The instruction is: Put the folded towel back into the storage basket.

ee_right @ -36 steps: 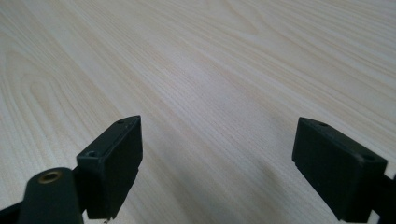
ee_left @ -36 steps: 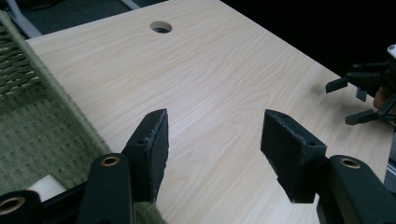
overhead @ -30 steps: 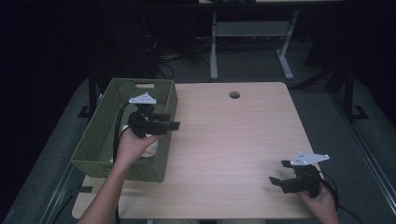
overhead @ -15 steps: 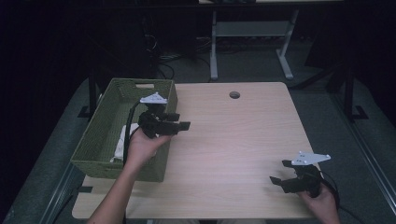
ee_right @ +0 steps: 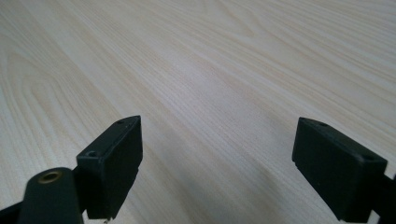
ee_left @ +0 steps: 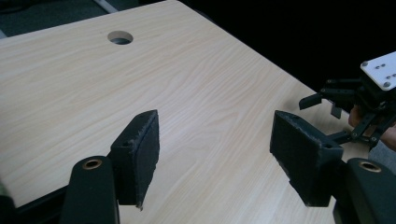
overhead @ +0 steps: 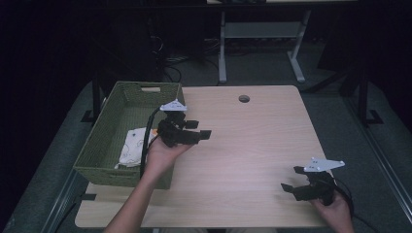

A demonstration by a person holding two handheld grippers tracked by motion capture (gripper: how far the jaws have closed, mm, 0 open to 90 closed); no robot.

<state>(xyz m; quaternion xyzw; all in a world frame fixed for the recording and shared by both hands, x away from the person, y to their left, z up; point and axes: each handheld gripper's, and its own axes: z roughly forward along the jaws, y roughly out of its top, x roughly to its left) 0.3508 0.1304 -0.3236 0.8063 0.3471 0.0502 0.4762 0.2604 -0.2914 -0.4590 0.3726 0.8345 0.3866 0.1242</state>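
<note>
My left gripper (overhead: 199,130) hovers over the wooden table (overhead: 252,145), just right of a green woven basket (overhead: 99,150). Its jaws have just been opening and stand wide, with nothing between them. In the left gripper view the same gripper (ee_left: 215,158) has only bare wood between its black pads (ee_left: 140,154). A white cloth with small coloured marks (overhead: 132,146) lies inside the basket. My right gripper (overhead: 291,178) rests near the table's front right corner, open and empty. In the right gripper view, my right gripper (ee_right: 217,158) has its jaws spread over bare tabletop.
A round cable hole (overhead: 244,98) sits near the table's far edge. Beyond the table are a white desk frame (overhead: 223,53) and cables on a dark floor. Dark grey padding borders the table on both sides.
The left hand has moved right, from over the basket's right wall out over the table, and its jaws stand wider. The right hand has not moved.
</note>
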